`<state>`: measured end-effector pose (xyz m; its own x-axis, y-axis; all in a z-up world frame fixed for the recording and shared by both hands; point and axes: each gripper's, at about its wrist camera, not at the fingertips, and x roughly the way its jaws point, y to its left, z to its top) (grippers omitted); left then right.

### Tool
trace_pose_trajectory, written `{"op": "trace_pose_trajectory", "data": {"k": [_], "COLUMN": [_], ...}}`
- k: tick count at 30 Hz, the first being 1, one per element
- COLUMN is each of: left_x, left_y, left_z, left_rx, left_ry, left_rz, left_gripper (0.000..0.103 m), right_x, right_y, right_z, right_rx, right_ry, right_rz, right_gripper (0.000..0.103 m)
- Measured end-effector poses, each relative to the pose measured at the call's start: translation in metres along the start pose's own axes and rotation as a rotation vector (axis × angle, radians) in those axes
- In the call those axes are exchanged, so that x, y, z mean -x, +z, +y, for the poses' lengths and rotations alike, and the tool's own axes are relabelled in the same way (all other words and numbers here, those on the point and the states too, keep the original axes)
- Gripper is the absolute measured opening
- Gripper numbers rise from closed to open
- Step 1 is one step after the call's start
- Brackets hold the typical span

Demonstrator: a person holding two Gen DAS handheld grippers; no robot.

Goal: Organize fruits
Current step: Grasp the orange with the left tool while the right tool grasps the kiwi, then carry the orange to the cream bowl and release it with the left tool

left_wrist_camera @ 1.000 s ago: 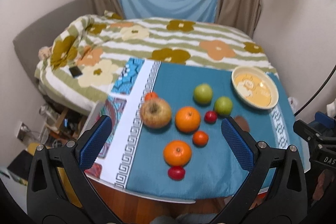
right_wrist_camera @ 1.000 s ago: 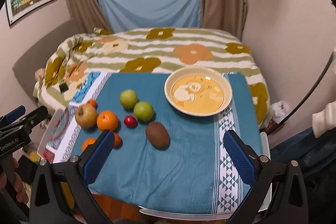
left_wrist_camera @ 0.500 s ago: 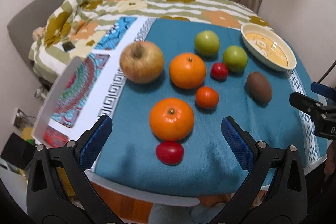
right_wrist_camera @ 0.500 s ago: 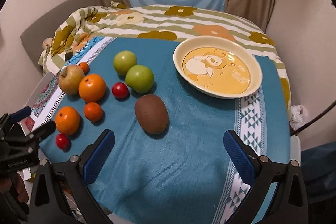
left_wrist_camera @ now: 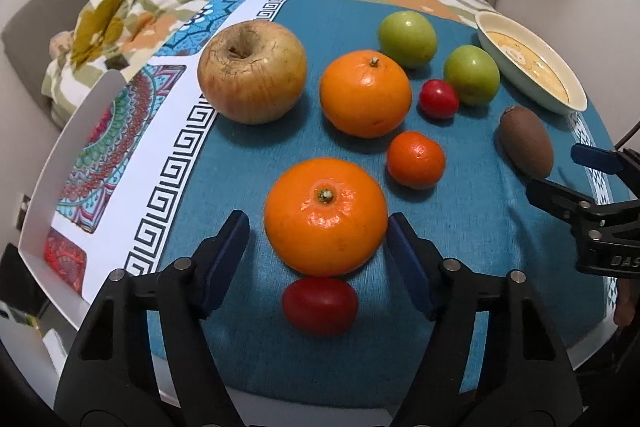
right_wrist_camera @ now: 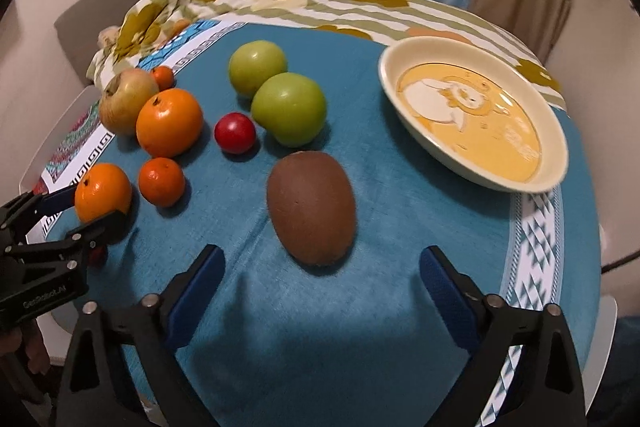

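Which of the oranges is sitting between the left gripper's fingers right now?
The nearest large orange, just behind a red tomato; the left gripper is closing around it.

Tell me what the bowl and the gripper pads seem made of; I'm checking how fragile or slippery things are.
The bowl looks like glazed ceramic or melamine: smooth cream rim, faint sheen, printed yellow picture inside. The left gripper pads look like blue rubber or soft plastic: matte, finely ribbed.

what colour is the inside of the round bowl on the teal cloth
Yellow-orange with a white cartoon figure, inside a cream rim, on the round bowl; clearest in the right wrist view.
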<state>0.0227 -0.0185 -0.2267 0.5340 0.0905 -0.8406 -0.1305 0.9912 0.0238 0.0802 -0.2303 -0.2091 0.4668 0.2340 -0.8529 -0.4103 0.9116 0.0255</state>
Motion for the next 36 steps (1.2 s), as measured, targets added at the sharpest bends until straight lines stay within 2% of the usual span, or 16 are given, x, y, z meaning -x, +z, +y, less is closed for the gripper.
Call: {"op": "trace_pose_trajectory", "data": {"k": [2,3,5,13,19,26,36], "left_x": [-0.002,-0.003,-0.007,-0.008,-0.009,-0.007,0.017], "left_y": [0.002,0.003,0.003,0.003,0.003,0.003,0.010], "left_z": [0.001,0.001,0.000,0.000,-0.001,0.001,0.000], "left_rx": [0.003,0.002,-0.004,0.002,0.002,0.009,0.001], "left_ry": [-0.008,-0.009,-0.016,-0.034,-0.041,-0.039,-0.037], "left_rz": [0.001,0.003,0.013,0.022,0.023,0.023,-0.010], "left_gripper": [0.076,0.076,0.065,0.065,0.064,0.064,0.064], "right_x": [-0.006,-0.008,-0.013,-0.016,-0.028,-0.028,-0.015], "right_y": [0.001,0.002,0.001,0.009,0.014,0.020,0.017], "right_z": [0.003,0.003,0.003,0.006,0.007,0.005,0.003], "right_rx": [0.013,0.010,0.005,0.016,0.019,0.005,-0.023], "right_ry": [-0.001,0.006,0.020,-0.002,0.002,0.002,0.019], "right_rz": [0.012,0.019,0.038,0.047,0.088,0.077,0.056], "right_gripper": [0.088,0.082,0.077,0.072,0.060,0.043,0.041]}}
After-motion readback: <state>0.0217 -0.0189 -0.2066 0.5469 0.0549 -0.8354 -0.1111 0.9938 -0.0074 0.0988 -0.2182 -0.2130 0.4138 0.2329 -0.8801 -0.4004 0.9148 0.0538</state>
